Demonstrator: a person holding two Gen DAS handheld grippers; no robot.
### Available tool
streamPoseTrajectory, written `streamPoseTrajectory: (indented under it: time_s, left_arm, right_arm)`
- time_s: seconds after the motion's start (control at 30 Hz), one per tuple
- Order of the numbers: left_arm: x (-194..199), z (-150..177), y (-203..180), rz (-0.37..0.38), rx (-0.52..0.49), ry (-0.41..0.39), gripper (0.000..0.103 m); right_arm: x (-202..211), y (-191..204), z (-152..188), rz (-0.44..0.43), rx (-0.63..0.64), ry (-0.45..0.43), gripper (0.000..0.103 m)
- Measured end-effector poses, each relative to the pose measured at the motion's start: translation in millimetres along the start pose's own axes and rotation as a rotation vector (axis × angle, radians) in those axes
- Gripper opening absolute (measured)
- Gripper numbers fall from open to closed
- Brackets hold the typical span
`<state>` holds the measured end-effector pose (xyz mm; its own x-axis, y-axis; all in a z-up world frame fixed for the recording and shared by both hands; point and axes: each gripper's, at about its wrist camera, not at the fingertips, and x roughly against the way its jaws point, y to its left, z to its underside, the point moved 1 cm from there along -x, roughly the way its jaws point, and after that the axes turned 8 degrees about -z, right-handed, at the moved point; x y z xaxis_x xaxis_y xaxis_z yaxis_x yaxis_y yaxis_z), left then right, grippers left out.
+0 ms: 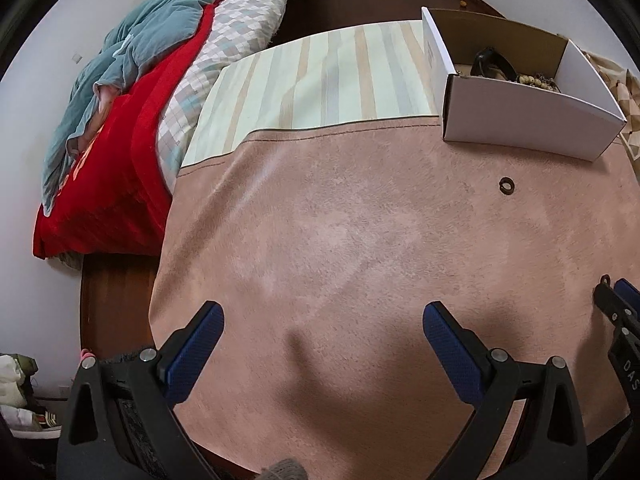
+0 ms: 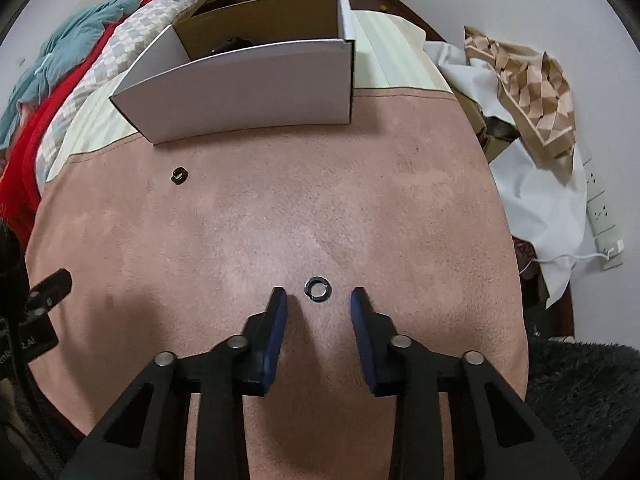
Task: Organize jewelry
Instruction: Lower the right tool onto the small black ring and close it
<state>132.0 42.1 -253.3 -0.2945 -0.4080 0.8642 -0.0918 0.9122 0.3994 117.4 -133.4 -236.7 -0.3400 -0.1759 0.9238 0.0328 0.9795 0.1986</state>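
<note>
A dark ring (image 2: 317, 289) lies on the pink suede cloth (image 2: 320, 208) just ahead of my right gripper (image 2: 319, 297), between its open blue-padded fingertips. A second dark ring (image 2: 179, 175) lies near the white cardboard box (image 2: 256, 88); it also shows in the left wrist view (image 1: 507, 186). The box (image 1: 524, 120) holds dark and beaded jewelry (image 1: 532, 78). My left gripper (image 1: 322, 314) is wide open and empty over the bare cloth. The right gripper's tip (image 1: 612, 296) shows at the right edge of the left wrist view, with a ring (image 1: 605, 279) by it.
A striped mat (image 1: 320, 76) lies under the box at the far side. A bed with red and teal bedding (image 1: 120, 120) is to the left. Crumpled white and checked fabric (image 2: 532, 128) and a power strip (image 2: 604, 216) are to the right.
</note>
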Motion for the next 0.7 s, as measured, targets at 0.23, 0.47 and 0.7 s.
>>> streamPoseTrajectory:
  time_s: [0.23, 0.47, 0.7]
  left_arm:
    - [1.0, -10.4, -2.2, 0.004, 0.002, -0.012, 0.102]
    - [-2.1, -25.1, -13.5, 0.022, -0.002, -0.004, 0.102]
    - [-2.9, -30.9, -6.7, -0.003, 0.008, -0.012, 0.102]
  right_arm:
    - [8.7, -16.9, -5.4, -0.077, -0.071, -0.019, 0.000]
    - [15.1, -32.2, -21.1, -0.221, -0.137, 0.001, 0.003]
    - [-4.5, -11.3, -25.1, -0.125, -0.030, 0.042, 0.036]
